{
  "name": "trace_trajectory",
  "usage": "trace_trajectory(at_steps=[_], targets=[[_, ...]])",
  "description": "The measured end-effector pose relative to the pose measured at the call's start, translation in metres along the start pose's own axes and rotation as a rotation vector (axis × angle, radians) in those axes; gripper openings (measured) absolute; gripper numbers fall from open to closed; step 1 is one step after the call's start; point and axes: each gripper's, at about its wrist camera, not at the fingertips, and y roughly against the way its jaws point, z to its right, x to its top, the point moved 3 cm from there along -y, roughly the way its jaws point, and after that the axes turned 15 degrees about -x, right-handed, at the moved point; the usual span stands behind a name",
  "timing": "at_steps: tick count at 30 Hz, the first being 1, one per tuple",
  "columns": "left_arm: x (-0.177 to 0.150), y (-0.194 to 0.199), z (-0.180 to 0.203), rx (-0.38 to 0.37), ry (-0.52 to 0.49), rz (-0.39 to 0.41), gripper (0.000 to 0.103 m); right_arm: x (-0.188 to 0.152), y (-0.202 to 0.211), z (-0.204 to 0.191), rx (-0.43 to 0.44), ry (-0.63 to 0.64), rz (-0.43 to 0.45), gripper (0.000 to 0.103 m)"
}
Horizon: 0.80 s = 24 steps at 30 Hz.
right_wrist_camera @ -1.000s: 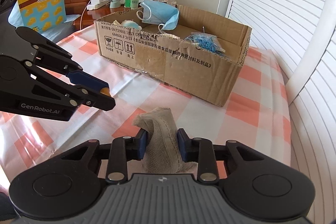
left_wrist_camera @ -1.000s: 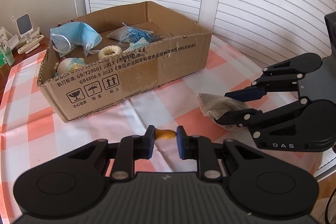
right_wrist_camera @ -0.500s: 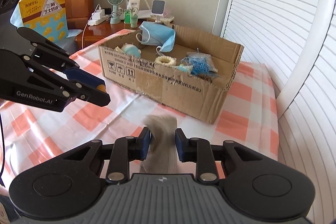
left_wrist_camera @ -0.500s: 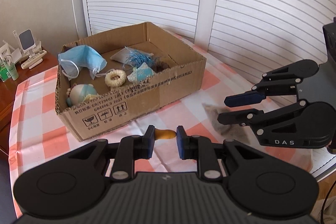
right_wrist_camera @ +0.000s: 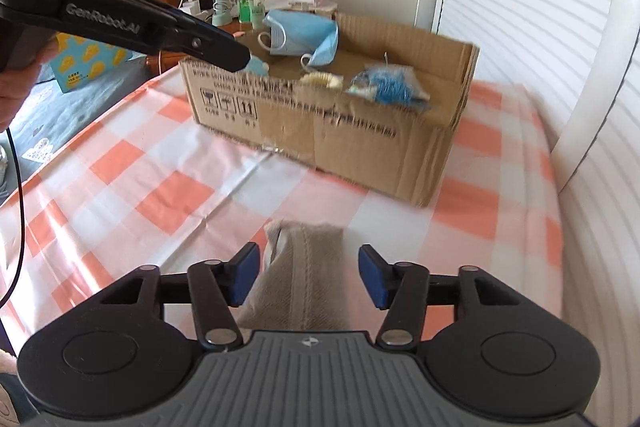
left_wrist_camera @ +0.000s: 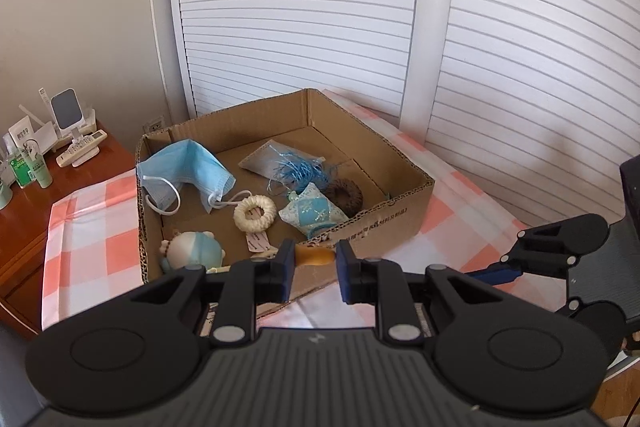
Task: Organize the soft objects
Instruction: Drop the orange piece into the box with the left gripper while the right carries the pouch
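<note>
Lengthwise, beige cloth pouch between opened right gripper.

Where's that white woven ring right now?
In the left wrist view, the white woven ring lies inside the cardboard box, between the blue face mask and the blue patterned pouch.

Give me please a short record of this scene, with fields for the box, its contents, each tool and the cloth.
box: open cardboard box on checked tablecloth
contents: blue face mask, cream ring, brown ring, blue tassel pouch, patterned pouch, small plush
left tool: shut on small orange item
right tool: jaws just opened, pads off the cloth
beige cloth: between right jaws
</note>
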Motion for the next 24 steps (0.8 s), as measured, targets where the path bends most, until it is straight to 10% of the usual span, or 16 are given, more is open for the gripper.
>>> trace_trajectory(at_steps=[6,14,24], targets=[[-0.001,-0.001,-0.001,-0.005,0.001,-0.01,0.02,-0.011,-0.02,-0.009,0.004,-0.01,-0.041,0.067],[0.013,-0.003,-0.007,0.002,-0.016,0.003,0.02,-0.012,-0.016,-0.019,-0.052,0.065,-0.02,0.032],[0.051,-0.023,-0.035,0.06,-0.019,0.02,0.021,0.004,0.006,-0.006,-0.072,0.051,0.032,0.031]])
